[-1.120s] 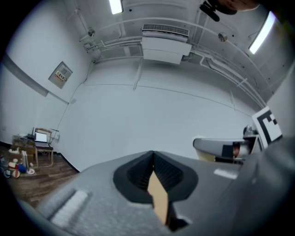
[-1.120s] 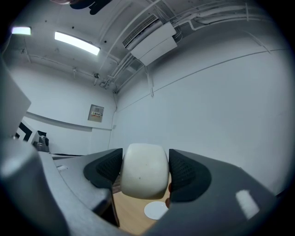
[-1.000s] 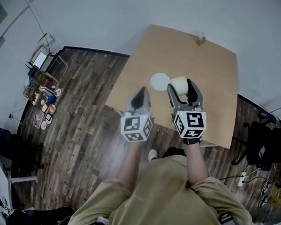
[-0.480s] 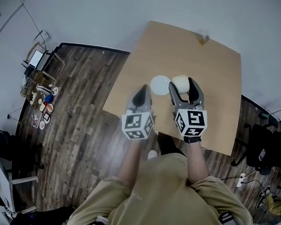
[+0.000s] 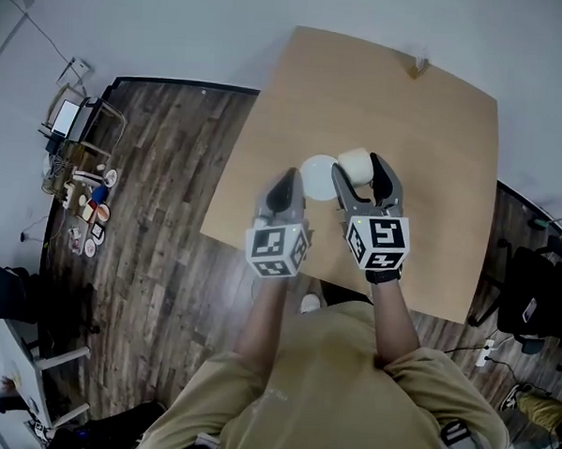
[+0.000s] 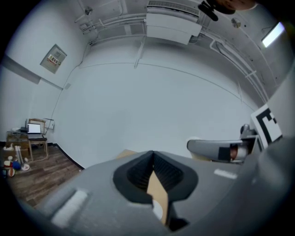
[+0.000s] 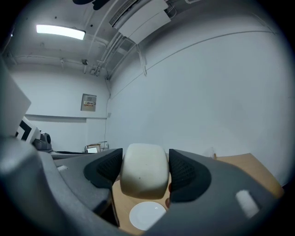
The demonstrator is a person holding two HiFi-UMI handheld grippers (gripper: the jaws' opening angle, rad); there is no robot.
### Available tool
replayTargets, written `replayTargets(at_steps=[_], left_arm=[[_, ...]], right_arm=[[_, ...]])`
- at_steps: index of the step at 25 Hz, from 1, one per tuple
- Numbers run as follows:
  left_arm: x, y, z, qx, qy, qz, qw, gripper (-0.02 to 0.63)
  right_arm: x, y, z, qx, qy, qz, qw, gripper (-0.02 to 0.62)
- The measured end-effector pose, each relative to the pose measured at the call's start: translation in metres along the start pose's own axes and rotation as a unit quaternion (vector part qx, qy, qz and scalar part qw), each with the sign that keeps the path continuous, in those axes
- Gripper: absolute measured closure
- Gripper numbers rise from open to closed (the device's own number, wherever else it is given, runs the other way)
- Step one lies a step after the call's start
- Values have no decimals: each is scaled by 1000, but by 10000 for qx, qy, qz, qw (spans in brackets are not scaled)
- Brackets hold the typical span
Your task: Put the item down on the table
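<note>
A: Anything obscured?
B: The cream cup (image 7: pixel 144 169). Its sides are covered by the jaws, and no opening or handle shows. The right edge of the white saucer (image 5: pixel 317 177) sits behind the right gripper (image 5: pixel 361 167). A small object (image 5: pixel 419 67) at the far edge of the desk (image 5: pixel 408 132) is too small to identify.
A: Arm pose?
B: Both forearms reach over the near desk edge, side by side. The right jaws pinch the cup, raised off the desk just beside the saucer. The left gripper (image 5: pixel 284 181) has its jaws pressed together with nothing between them.
</note>
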State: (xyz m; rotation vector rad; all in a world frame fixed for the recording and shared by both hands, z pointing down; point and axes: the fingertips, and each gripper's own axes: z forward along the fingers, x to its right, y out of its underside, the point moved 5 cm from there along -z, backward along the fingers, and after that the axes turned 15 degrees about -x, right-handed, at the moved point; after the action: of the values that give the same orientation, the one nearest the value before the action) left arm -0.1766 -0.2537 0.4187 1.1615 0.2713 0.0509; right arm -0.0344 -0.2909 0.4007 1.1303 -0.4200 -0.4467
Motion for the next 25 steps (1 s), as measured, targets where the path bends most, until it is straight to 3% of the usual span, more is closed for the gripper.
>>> replayTargets(at_steps=[13,19,25], left_arm=[[-32,34,93,-671,57,-142,9976,606],[-40,76,131,-1377,-81,175,9903,606],[-54,106,158,-1604,-39,223,9868,606]], right_arm=[[36,40,93,-734,-88,257,9969,275],[45,78,130,-1172,-124,393,9923,275],[51,124,170,-1666,-214,455,9847,275]])
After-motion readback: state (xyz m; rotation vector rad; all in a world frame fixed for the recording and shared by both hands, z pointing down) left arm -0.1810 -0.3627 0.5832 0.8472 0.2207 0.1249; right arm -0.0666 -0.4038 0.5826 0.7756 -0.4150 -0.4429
